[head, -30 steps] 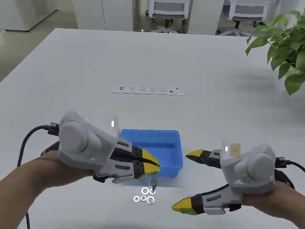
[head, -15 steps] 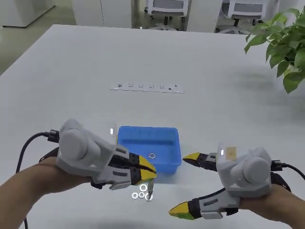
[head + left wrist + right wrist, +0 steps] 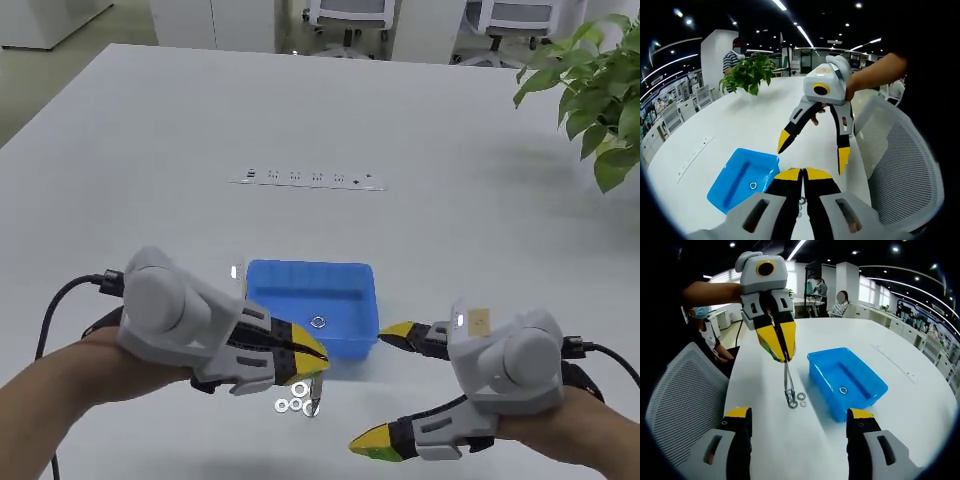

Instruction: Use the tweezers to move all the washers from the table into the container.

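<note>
Left gripper [image 3: 316,357] nose-down, jaws tight on tweezers [image 3: 788,384] at washers [image 3: 290,404]; right gripper [image 3: 370,388] beside container [image 3: 300,279], jaws wide.

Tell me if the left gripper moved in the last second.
Yes. Judged against the blue container, the left gripper has drawn back from it, lowering its tweezers to the washers on the table.

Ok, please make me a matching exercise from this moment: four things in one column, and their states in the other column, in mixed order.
Things:
1. left tongs
2. right tongs
3. blue container
4. tweezers

States:
A. open, holding nothing
B. has one washer inside
C. shut on the tweezers
D. tips down among the loose washers on the table

Pairs: 1-C, 2-A, 3-B, 4-D.
</note>
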A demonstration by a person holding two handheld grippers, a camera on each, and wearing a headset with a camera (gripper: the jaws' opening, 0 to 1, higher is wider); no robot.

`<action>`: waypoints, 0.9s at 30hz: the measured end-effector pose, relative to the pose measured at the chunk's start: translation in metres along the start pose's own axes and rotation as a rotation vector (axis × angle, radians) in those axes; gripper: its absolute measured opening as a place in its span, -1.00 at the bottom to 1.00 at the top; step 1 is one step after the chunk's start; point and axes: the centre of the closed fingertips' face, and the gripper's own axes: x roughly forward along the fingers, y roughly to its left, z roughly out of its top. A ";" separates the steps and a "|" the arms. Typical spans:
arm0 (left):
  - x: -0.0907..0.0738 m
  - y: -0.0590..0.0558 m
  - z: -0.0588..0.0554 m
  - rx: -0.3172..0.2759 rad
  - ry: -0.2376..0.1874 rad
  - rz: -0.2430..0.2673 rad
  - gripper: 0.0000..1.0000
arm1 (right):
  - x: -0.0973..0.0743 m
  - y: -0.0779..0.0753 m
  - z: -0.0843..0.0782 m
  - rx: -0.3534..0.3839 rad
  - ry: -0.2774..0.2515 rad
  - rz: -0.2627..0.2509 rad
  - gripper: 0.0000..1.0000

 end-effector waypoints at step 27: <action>0.000 -0.004 -0.006 0.009 0.017 -0.022 -0.89 | 0.019 0.015 0.008 -0.124 0.021 0.100 -0.15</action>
